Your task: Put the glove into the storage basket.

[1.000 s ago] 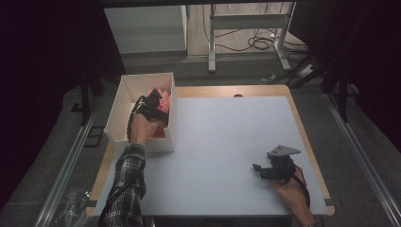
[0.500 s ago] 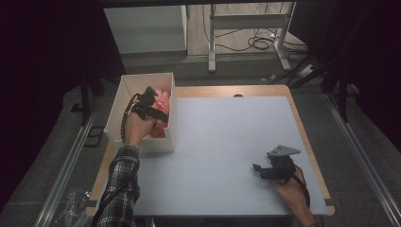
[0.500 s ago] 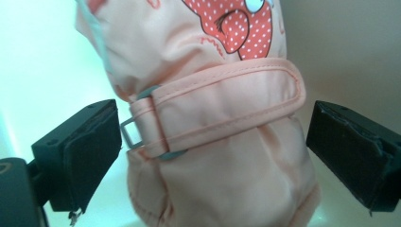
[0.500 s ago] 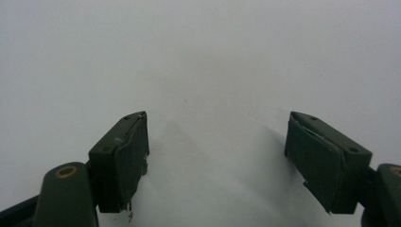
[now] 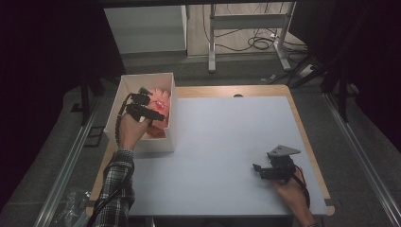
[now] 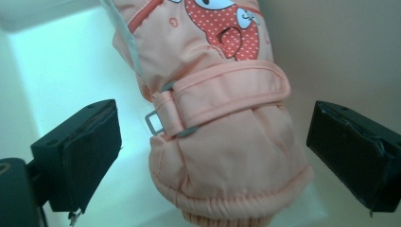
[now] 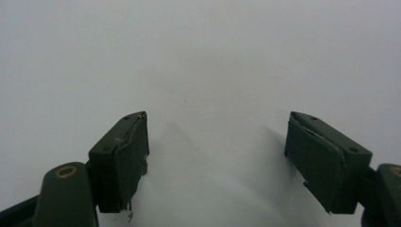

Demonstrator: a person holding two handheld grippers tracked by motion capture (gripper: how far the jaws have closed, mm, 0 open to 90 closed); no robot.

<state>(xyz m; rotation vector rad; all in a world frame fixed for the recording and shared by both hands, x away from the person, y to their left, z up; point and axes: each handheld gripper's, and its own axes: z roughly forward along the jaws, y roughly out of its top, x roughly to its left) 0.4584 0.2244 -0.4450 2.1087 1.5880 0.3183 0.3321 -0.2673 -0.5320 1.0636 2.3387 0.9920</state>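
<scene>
A peach-pink child's glove (image 6: 222,123) with a red dotted figure and a wrist strap lies in a white box (image 5: 146,75) at the table's left edge. My left gripper (image 5: 156,112) hovers over the glove (image 5: 161,97) inside the box. In the left gripper view, the left gripper (image 6: 213,142) stands open, its jaws on either side of the glove's cuff without touching it. My right gripper (image 5: 257,169) is open low over the white table top (image 5: 227,137) at the near right. The right gripper (image 7: 217,137) has nothing between its jaws.
The box stands against the table's left side, its walls close around the left gripper. A wooden rim (image 5: 302,127) frames the white table top. Beyond the far edge stand a white cabinet (image 5: 146,28) and a metal frame with cables on the floor (image 5: 250,28).
The left hand has lifted a little and shifted slightly left over the box, with the glove still lying in it. The right hand has stayed put.
</scene>
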